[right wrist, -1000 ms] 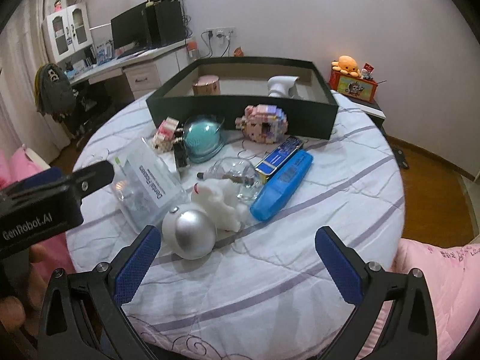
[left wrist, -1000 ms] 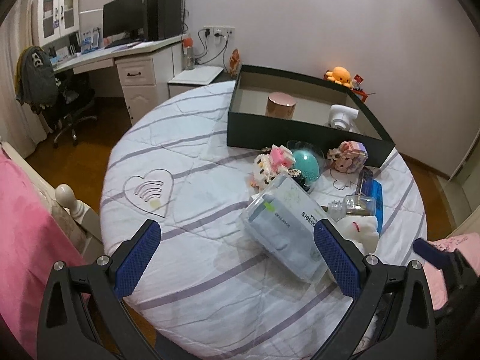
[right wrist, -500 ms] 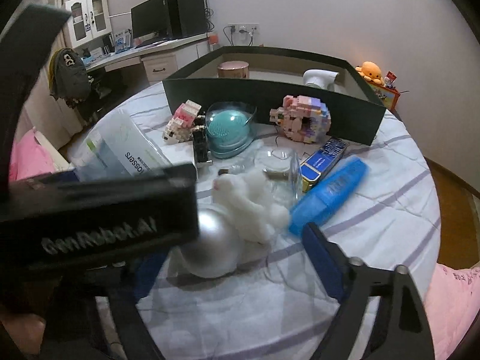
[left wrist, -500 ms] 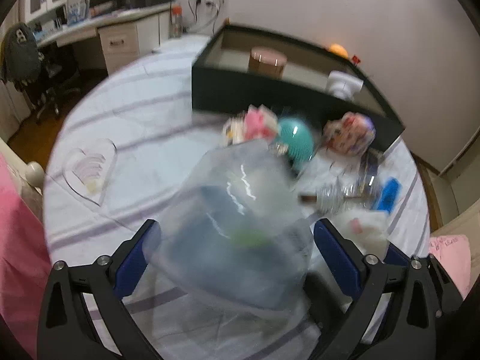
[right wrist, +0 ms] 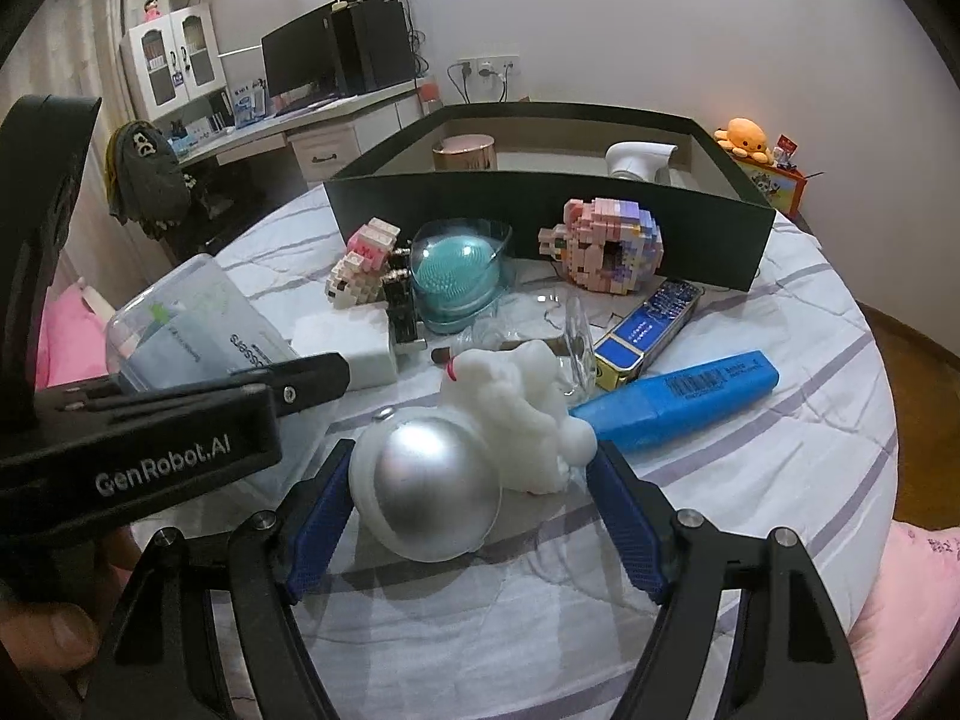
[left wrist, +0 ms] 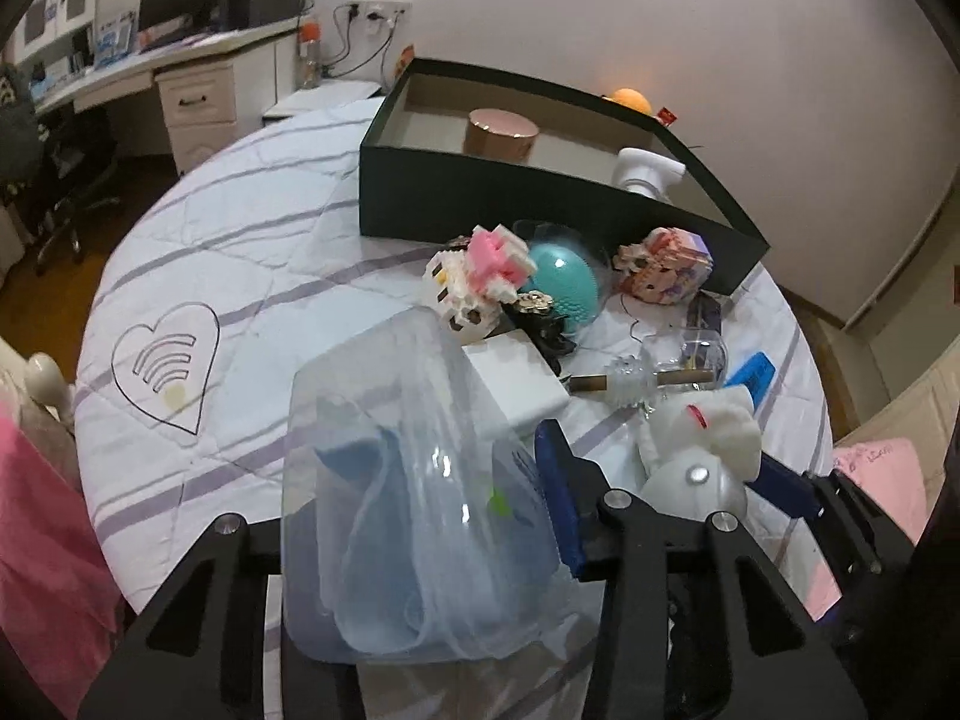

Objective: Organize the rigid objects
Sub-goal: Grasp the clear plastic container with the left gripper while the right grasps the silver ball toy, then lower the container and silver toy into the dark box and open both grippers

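Here, the round table carries a dark box at 12 o'clock, holding a pink jar and a white pump. The left gripper is clenched on a clear case at 6 o'clock. The right gripper brackets the silver-domed toy, jaws released around it. A blue marker lies at 2 o'clock of the toy.

Both wrist views look low across the table, sharing the box.
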